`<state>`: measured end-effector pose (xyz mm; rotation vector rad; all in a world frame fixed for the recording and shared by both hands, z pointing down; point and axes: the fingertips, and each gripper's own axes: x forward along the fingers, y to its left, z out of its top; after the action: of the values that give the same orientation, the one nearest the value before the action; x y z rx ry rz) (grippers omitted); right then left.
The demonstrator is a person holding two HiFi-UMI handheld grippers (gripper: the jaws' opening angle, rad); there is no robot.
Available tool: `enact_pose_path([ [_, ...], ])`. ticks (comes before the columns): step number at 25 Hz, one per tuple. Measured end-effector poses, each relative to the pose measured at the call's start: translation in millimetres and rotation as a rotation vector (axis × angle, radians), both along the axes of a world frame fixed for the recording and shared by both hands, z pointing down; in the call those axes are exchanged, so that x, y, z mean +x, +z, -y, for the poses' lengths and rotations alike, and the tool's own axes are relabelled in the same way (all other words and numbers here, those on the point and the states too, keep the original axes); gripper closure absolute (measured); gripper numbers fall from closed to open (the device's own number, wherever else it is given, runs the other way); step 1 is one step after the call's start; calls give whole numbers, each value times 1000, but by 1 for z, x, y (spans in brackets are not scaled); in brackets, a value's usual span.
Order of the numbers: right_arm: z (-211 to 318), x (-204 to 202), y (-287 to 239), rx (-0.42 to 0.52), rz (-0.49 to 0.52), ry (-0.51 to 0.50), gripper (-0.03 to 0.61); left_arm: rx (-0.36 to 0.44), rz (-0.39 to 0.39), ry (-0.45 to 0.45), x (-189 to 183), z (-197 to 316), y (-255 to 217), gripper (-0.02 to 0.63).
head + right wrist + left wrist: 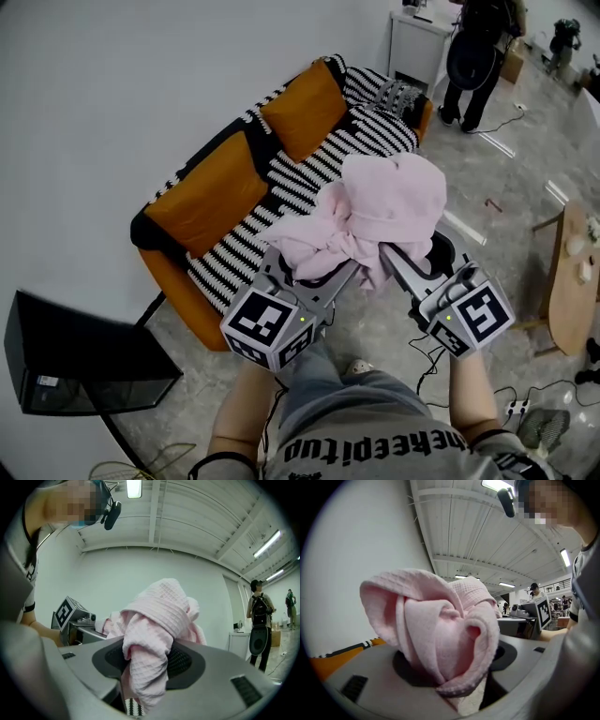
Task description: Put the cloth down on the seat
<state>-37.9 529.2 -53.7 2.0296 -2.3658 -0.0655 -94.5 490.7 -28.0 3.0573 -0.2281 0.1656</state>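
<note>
**Writing:** your shirt [375, 448] carries lettering that is upside down in the head view. "keepit" reads in the middle and the ends are unclear. Each cube [270, 328] shows black-and-white square markers.

**Arms:** both of your forearms reach forward side by side. The claws angle in toward each other and tilt up toward the ceiling [487, 531].

**Left claw** [323, 270] [454, 686]: clamped on a fold of the cloth [384, 216] [436, 625] [154, 620].

**Right claw** [392, 251] [140, 686]: clamped on another fold.

**Cloth:** pink and bunched, held up by both claws over the front edge of the striped seat [309, 173]. Orange cushions [220, 178] stand along the seat's back edge.
</note>
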Motion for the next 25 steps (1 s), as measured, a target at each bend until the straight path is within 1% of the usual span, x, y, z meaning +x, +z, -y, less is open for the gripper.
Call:
enact_pose_path([
  [4,27,7,1,-10,-1,23,356,-9,0,20,8,28,2,318],
  [15,109,15,1,-10,2,97,356,-4,10,90,19,114,1,318],
  [25,167,7,8,-21,-9,153,357,-9,4,141,14,175,9,318],
])
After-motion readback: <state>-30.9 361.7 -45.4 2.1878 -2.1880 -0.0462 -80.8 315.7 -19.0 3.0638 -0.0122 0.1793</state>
